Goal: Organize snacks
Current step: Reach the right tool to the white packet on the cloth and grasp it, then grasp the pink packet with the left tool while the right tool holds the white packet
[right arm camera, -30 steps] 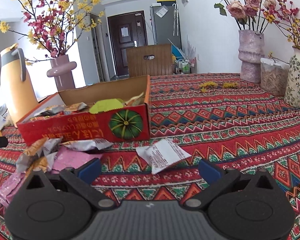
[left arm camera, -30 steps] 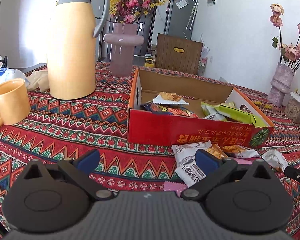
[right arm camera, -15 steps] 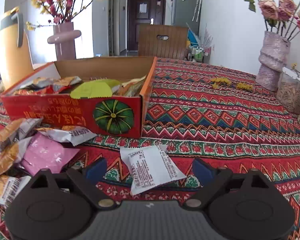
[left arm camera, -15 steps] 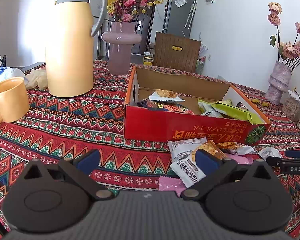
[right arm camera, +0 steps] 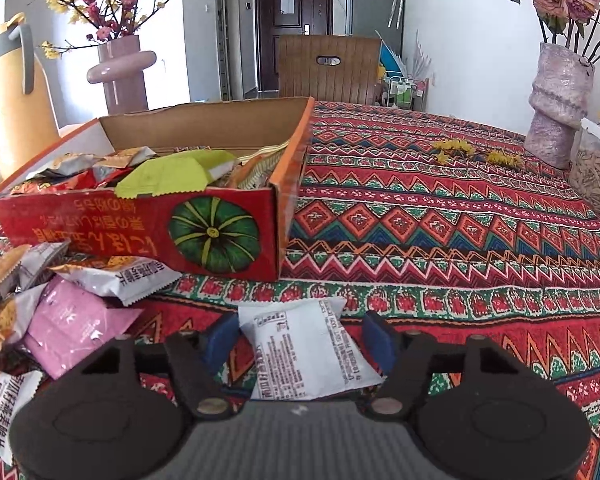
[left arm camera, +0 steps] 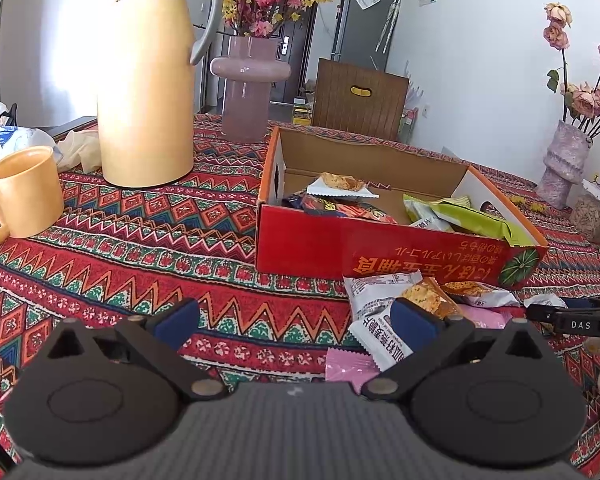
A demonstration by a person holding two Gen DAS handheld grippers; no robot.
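A white snack packet (right arm camera: 306, 350) is seen flat on the patterned tabletop (right arm camera: 440, 240), long axis pointing away. The right tool (right arm camera: 300, 338), jaws closing, flanks it unclamped; the left tool (left arm camera: 296, 320) is held apart.

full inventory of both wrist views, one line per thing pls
snack box: 1, red, open cardboard, mid-table, holding packets
green packet: 1, lime, in the box
white packet: 1, white with print, on the cloth between the right gripper's fingers
loose packets: several, pink, white, orange, piled in front of the box
thermos: 1, yellow with grey top, left of the box
mug: 1, orange, far left
pink vase: 1, with blossoms, behind the box
textured vase: 1, pale pink, with roses, far right
tablecloth: 1, red patterned
left gripper: open, nothing between its fingers
right gripper: jaws just closing around the white packet, gaps remain
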